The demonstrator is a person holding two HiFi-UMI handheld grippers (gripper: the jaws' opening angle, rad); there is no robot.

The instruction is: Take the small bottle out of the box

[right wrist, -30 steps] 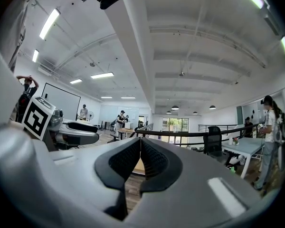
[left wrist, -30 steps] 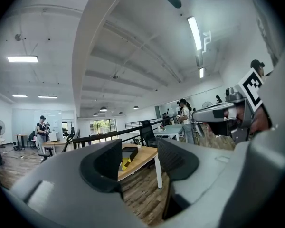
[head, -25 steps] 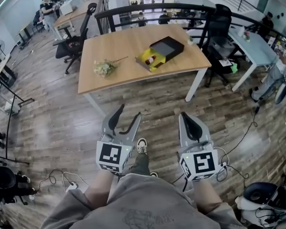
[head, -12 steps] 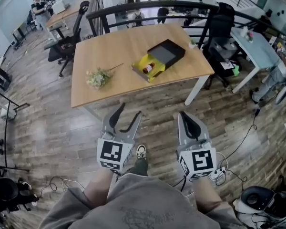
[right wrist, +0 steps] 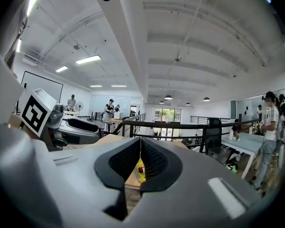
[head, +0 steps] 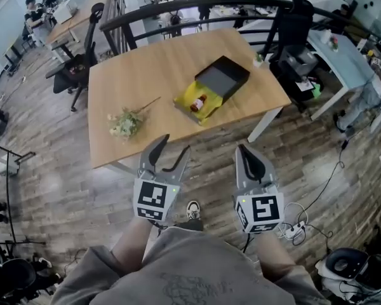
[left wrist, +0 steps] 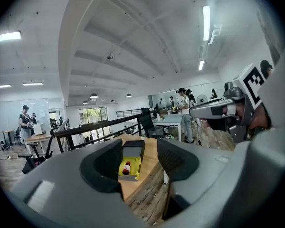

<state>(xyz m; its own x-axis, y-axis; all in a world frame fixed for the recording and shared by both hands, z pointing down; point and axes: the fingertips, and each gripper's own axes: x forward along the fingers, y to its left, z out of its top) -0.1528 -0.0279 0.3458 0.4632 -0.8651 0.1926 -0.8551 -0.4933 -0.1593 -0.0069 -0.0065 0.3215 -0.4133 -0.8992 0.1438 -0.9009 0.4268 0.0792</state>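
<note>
A small red bottle [head: 197, 101] lies in the yellow-lined open box [head: 189, 93] on the wooden table [head: 146, 75]. The box's black lid [head: 223, 77] rests against its far side. Both grippers are held well short of the table, over the floor. My left gripper [head: 173, 146] is open and empty, and its own view frames the bottle [left wrist: 126, 168] and box [left wrist: 135, 163] between the jaws. My right gripper [head: 246, 150] is shut on nothing. The bottle [right wrist: 140, 168] shows far off through the slit below its closed tips.
A bunch of dried flowers [head: 124, 124] lies on the table's near left part. A black railing [head: 197, 5] runs behind the table, with office chairs [head: 82, 62] to the left. A second desk [head: 343, 49] stands at the right. Cables [head: 295, 218] lie on the floor.
The table and box have come nearer and lower in the head view as the person steps forward. Both grippers keep their pose, left open and right shut.
</note>
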